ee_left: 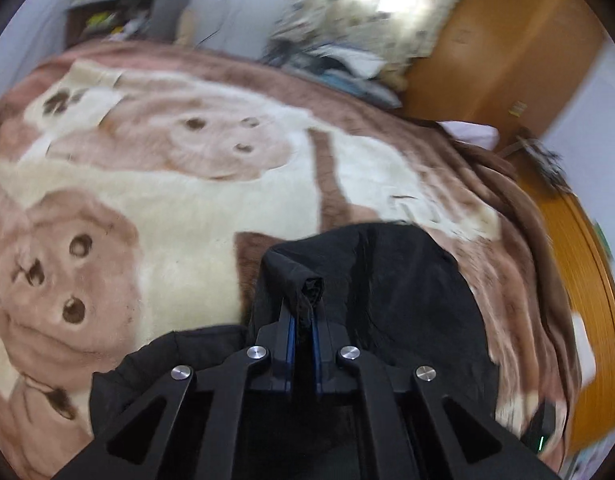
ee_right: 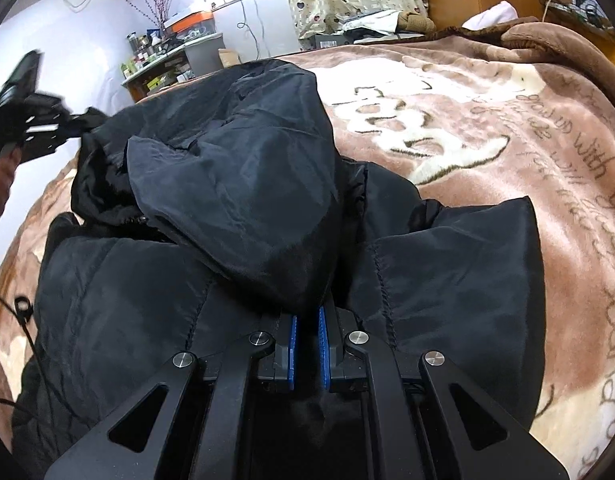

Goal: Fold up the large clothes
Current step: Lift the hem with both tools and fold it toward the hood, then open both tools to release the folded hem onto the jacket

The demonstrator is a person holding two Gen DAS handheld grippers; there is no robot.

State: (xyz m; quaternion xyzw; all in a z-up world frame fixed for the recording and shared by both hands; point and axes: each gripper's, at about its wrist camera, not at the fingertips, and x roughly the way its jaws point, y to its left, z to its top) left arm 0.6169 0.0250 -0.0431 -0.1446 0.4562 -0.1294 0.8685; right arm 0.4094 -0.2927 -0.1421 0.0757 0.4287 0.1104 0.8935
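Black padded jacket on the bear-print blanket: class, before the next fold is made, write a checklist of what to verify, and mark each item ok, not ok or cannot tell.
1. Left gripper shut on a bunched fold of the black padded jacket: ok.
2. Right gripper shut on jacket fabric: ok; a fold runs down between its fingers.
3. Jacket lying flat: not ok; the hood is heaped over the body.
4. Bear-print blanket bare ahead of the jacket: ok.
5. Jacket's left side lifted by the left gripper: ok in the right wrist view.
6. Sleeves tucked in: cannot tell.
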